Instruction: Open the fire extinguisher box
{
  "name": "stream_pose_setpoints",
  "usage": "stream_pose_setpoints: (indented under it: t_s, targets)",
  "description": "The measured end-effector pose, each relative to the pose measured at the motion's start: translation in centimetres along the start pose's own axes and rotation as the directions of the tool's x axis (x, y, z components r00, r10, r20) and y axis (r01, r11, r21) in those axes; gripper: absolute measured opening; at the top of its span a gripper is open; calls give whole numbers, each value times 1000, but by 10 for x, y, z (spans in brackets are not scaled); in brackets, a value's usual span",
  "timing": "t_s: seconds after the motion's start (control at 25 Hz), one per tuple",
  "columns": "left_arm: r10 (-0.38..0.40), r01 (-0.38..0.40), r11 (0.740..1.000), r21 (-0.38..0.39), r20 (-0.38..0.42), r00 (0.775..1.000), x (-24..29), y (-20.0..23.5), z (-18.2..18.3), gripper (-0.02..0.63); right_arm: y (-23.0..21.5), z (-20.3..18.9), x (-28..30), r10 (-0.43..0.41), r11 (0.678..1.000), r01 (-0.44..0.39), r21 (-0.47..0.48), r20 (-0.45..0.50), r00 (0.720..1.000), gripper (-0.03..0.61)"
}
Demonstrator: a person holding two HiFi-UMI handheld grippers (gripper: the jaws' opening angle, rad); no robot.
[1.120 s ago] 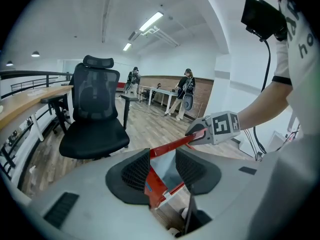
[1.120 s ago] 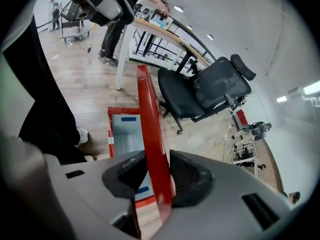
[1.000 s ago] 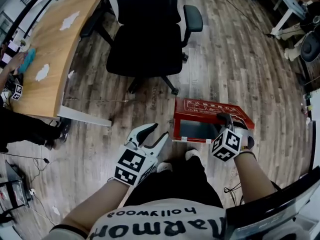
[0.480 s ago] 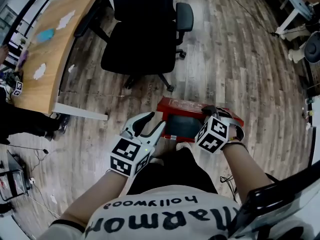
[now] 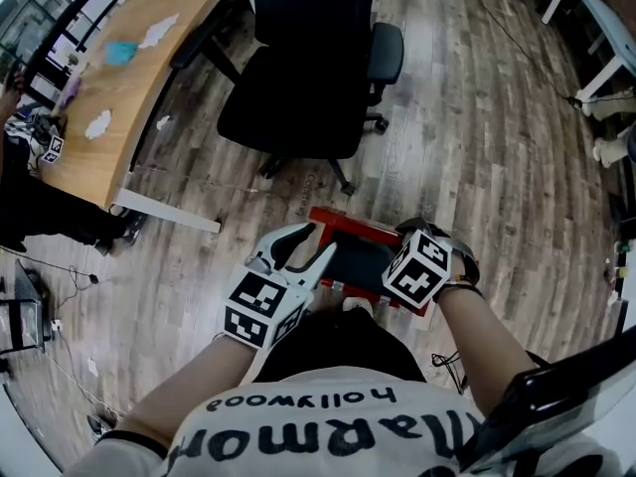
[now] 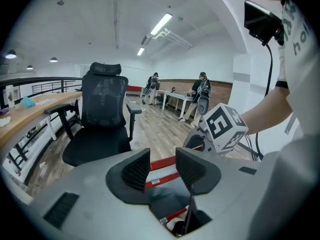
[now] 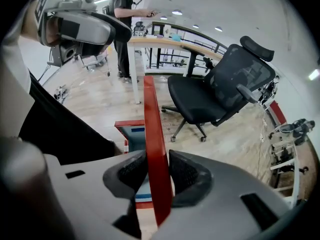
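Note:
A red fire extinguisher box (image 5: 350, 221) lies on the wood floor just in front of the person's feet. Its red lid (image 7: 152, 119), with a dark window panel (image 5: 363, 258), is raised on edge. My right gripper (image 5: 417, 231) holds the lid's edge; the red panel runs straight between its two pads (image 7: 157, 171), and the jaws are closing on it. The box's inside (image 7: 132, 132) shows below the lid. My left gripper (image 5: 310, 246) hangs open at the box's left end, with nothing between its fingers (image 6: 164, 168); the red frame (image 6: 165, 177) shows beyond them.
A black office chair (image 5: 298, 78) stands on the floor beyond the box. To the left is a curved wooden desk (image 5: 129, 78) with a person at its far edge. People stand at tables in the background (image 6: 200, 91).
The right gripper has drawn the red lid leftward and toward the person; the box's printed red face no longer shows, the dark window does. The left gripper stays open beside the box.

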State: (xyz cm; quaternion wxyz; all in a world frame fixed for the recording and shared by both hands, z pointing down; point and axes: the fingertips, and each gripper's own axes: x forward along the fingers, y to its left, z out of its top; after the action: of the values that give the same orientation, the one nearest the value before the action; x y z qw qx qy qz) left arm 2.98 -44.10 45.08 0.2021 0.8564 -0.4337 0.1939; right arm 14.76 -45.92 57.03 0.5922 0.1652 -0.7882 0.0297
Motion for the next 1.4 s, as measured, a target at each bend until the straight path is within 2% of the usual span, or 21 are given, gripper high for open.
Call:
stream_pose_setpoints:
  t_s: [0.4, 0.6, 0.72, 0.92, 1.16, 1.4]
  targets:
    - [67, -67, 997, -38, -5, 998, 5, 3, 3, 161, -15, 3, 1, 82, 997, -83, 8, 25, 996, 127]
    - [173, -170, 982, -83, 37, 984, 2, 19, 8, 161, -26, 5, 5, 127, 991, -129, 38, 53, 990, 127]
    - [203, -198, 974, -108, 30, 979, 0, 25, 4, 160, -37, 6, 6, 141, 988, -145, 53, 72, 987, 127]
    - [218, -214, 967, -140, 12, 976, 0, 37, -4, 160, -50, 8, 10, 136, 989, -140, 42, 83, 987, 126]
    - [196, -193, 966, -172, 0, 981, 12, 49, -9, 138, -65, 11, 17, 131, 991, -133, 25, 86, 988, 121]
    - [168, -166, 973, -161, -2, 986, 14, 62, -7, 130, -78, 10, 23, 120, 992, -122, 23, 74, 990, 117]
